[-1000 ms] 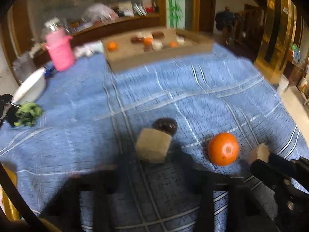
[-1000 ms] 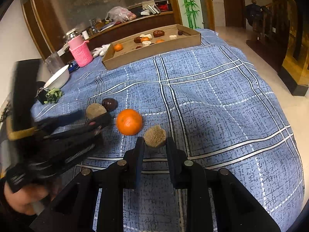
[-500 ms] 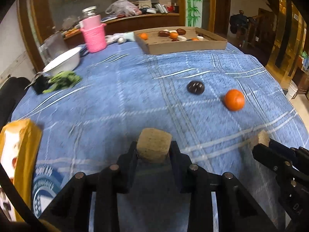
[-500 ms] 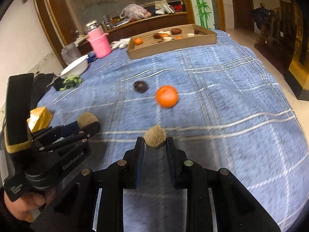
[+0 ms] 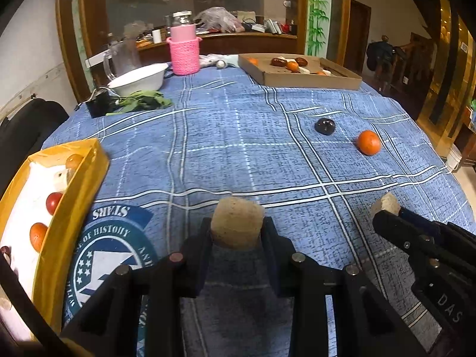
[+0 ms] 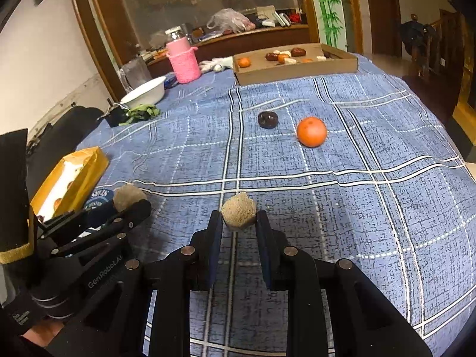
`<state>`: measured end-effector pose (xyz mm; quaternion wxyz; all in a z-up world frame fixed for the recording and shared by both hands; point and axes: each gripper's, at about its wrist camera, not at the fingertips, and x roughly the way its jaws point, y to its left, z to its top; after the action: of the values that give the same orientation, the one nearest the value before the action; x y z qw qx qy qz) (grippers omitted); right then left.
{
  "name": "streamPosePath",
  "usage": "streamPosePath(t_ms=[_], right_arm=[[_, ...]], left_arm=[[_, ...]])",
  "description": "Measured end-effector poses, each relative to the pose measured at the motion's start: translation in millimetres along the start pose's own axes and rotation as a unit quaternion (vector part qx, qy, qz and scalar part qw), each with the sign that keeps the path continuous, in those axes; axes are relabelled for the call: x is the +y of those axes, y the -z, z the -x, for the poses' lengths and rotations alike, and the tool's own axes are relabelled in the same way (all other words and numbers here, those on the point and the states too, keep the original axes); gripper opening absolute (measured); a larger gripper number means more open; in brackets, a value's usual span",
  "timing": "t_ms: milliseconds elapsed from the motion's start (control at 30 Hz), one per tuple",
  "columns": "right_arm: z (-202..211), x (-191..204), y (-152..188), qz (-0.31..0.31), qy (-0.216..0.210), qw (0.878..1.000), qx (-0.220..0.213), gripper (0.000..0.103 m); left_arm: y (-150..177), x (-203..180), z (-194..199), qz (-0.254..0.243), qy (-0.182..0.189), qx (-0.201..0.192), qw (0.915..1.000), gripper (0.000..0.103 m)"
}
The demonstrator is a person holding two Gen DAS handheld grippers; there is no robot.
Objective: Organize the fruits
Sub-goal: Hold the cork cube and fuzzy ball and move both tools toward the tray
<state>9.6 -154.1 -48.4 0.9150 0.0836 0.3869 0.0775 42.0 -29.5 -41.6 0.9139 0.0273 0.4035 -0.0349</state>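
An orange (image 5: 368,142) (image 6: 311,131) and a dark round fruit (image 5: 325,125) (image 6: 267,119) lie apart on the blue checked tablecloth. My left gripper (image 5: 237,227) is shut on a tan sponge block (image 5: 237,221), near the table's front; it also shows in the right wrist view (image 6: 129,199). My right gripper (image 6: 239,218) is shut on a smaller tan sponge block (image 6: 239,213), right of the left one; it shows in the left wrist view (image 5: 385,208). A yellow box (image 5: 64,223) (image 6: 86,166) at the left holds several small fruits.
A brown cardboard tray (image 5: 300,78) (image 6: 297,70) with several fruits stands at the far side. A pink knitted cup (image 5: 183,55), a white bowl (image 5: 139,78), green leaves (image 5: 142,102) and a black clip sit at the far left.
Both grippers have pulled back from the orange and dark fruit, toward the table's front. The left one has swung left, and the yellow box is now in view.
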Motion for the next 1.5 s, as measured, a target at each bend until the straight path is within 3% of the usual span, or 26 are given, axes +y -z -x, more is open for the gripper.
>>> streamPosePath(t_ms=[633, 1500], right_arm=[[15, 4, 1, 0.008, 0.013, 0.999, -0.049, 0.022], [15, 9, 1, 0.019, 0.017, 0.998, -0.051, 0.022]], left_arm=[[2, 7, 10, 0.018, -0.002, -0.034, 0.9993, 0.035], [3, 8, 16, 0.024, -0.013, -0.049, 0.9984, 0.035]])
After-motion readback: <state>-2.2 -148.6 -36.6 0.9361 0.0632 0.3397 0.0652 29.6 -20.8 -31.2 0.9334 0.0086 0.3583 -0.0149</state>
